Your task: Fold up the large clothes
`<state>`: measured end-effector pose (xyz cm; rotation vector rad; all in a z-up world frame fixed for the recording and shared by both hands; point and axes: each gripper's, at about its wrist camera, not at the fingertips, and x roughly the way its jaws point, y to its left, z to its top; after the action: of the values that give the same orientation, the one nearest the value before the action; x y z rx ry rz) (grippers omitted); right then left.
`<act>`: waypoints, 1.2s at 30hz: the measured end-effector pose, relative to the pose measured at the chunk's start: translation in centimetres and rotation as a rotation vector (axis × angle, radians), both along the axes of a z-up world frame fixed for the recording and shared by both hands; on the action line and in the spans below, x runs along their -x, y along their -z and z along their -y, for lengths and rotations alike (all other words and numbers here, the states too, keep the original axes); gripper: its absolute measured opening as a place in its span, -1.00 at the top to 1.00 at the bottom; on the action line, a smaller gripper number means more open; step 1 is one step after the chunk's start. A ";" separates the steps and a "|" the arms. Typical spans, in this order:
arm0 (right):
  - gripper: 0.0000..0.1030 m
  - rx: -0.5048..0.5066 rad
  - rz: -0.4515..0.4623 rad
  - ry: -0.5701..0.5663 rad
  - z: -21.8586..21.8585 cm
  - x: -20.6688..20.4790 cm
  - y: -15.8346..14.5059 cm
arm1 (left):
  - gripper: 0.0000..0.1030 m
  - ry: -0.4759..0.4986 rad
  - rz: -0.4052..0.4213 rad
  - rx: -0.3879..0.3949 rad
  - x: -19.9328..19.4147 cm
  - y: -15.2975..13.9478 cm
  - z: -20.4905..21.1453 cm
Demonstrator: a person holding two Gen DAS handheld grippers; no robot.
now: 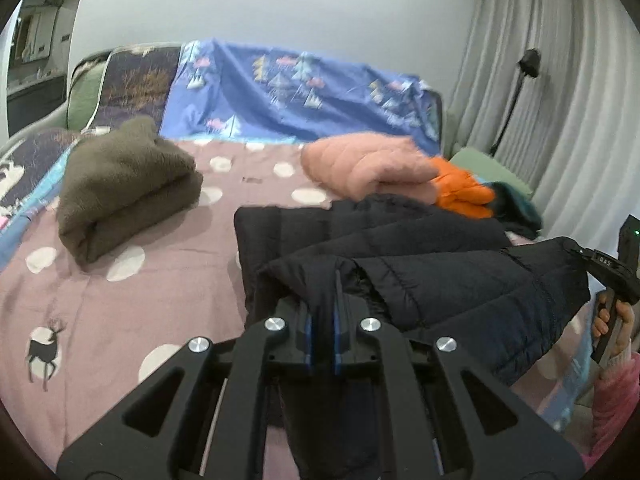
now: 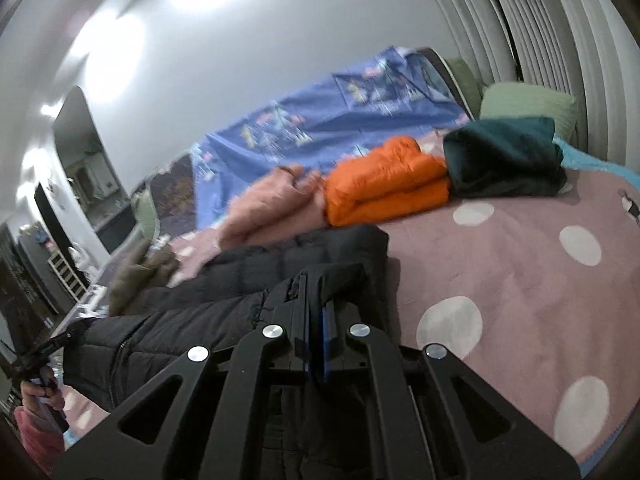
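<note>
A black quilted puffer jacket (image 1: 400, 256) is being held above the near side of a pink dotted bedspread (image 1: 132, 300), its hem being pinched by the left gripper (image 1: 323, 312) and right gripper (image 2: 316, 320), jaws clamped on fabric; folded fleece and padded garments are being kept farther back.

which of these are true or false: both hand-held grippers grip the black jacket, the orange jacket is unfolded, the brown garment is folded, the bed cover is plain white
1. Both hand-held grippers, left and right, grip the black jacket. True.
2. The orange jacket lies unfolded. False: it is folded, beside the teal garment.
3. The brown garment is folded. True.
4. The bed cover is plain white. False: it is pinkish with white dots.
</note>
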<state>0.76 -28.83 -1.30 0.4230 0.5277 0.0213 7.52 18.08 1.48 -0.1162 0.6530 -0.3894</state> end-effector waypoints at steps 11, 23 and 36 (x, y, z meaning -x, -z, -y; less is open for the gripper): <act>0.68 0.001 -0.121 -0.011 0.4 -3.1 4.9 | 0.57 -0.039 -0.078 -0.018 -4.8 6.0 0.9; 0.03 0.007 -0.085 -0.009 0.8 4.9 2.7 | -0.43 -0.041 0.020 0.006 3.3 2.2 -1.3; -0.13 0.150 -0.242 -0.167 -3.5 6.5 7.4 | 0.38 0.065 -0.199 -0.062 6.9 7.8 -0.1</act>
<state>-5.78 -25.34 -8.75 0.2345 0.7974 0.0914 0.60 18.18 -6.35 -0.0751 0.8657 -0.4233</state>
